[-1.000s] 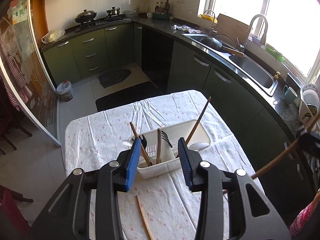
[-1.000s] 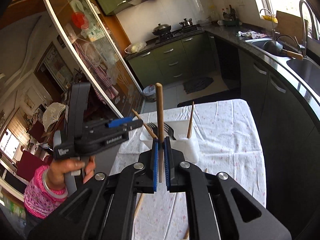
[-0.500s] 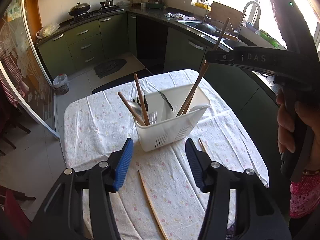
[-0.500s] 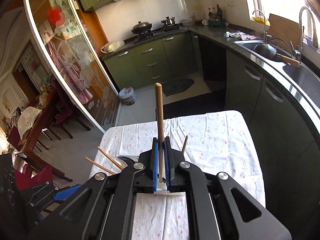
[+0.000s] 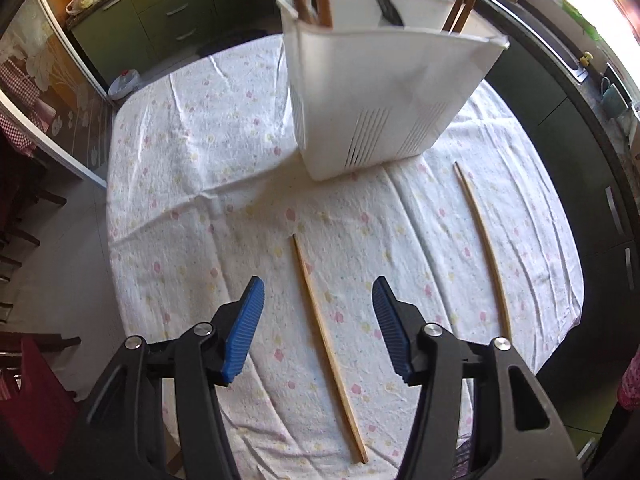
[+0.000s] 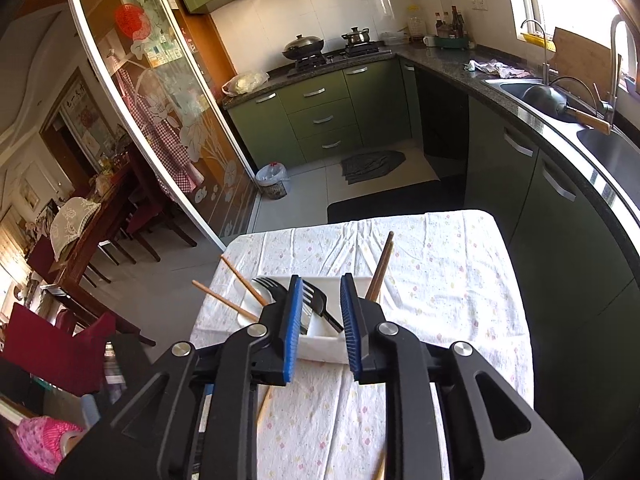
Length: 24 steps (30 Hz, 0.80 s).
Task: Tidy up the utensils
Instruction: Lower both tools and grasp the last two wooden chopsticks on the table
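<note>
The left gripper (image 5: 318,300) is spread, a chopstick (image 5: 326,332) on the cloth (image 5: 192,168) between its jaws, untouched. The right gripper's (image 6: 320,312) jaws are opening, empty, over the caddy (image 6: 320,350).

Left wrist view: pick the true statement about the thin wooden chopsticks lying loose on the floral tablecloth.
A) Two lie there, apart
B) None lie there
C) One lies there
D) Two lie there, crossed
A: one thin wooden chopstick lies between the open fingers of the left gripper, and a second chopstick lies off to the right, both on the floral tablecloth and not touching.
</note>
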### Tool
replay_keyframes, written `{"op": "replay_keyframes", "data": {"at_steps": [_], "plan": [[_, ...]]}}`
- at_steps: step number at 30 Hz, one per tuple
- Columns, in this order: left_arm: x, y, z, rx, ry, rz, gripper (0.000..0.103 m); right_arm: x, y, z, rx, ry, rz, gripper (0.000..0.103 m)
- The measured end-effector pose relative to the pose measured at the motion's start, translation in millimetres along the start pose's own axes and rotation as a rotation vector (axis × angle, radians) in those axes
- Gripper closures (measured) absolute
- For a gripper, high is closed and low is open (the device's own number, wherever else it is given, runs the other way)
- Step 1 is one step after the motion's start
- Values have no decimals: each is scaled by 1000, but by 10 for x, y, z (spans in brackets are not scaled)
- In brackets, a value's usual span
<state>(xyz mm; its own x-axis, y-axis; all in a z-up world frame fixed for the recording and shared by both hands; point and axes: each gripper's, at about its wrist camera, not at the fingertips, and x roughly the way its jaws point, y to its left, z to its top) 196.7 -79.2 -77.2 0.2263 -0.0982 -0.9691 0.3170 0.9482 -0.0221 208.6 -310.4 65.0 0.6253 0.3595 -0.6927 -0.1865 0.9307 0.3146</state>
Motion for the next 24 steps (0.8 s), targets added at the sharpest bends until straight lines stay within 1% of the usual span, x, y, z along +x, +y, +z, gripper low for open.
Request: {"op": "replay_keyframes", "data": {"at_steps": [1,4,8,12,15,18,20,21,23,24], "plan": [[115,37,-4,-17,32,-1,51,-45,5,-53,-10,10,1,79],[393,66,-35,-52,115,-14,62,-134,31,-258,-47,53,-10,78],[586,24,-62,-64,173,-10,65,-118,-16,-536,-78,141,-25,73],[652,-43,-89,-54,188,15,65,-27,-149,-735,-89,205,-65,73],[710,-86,-120,-50,200,34,69,82,-287,-817,-75,245,-89,73],[708,-102,-137,-48,196,36,76,226,-410,-881,-56,300,-96,73],[707,-112,-151,-46,196,38,81,348,-490,-927,-35,337,-100,65],[710,-145,-133,-46,196,38,83,430,-521,-960,-35,366,-106,64],[721,-190,-74,-44,196,40,95,603,-596,-1027,-22,414,-119,63],[725,-196,-59,-44,195,37,96,705,-630,-1068,-20,443,-128,63]]}}
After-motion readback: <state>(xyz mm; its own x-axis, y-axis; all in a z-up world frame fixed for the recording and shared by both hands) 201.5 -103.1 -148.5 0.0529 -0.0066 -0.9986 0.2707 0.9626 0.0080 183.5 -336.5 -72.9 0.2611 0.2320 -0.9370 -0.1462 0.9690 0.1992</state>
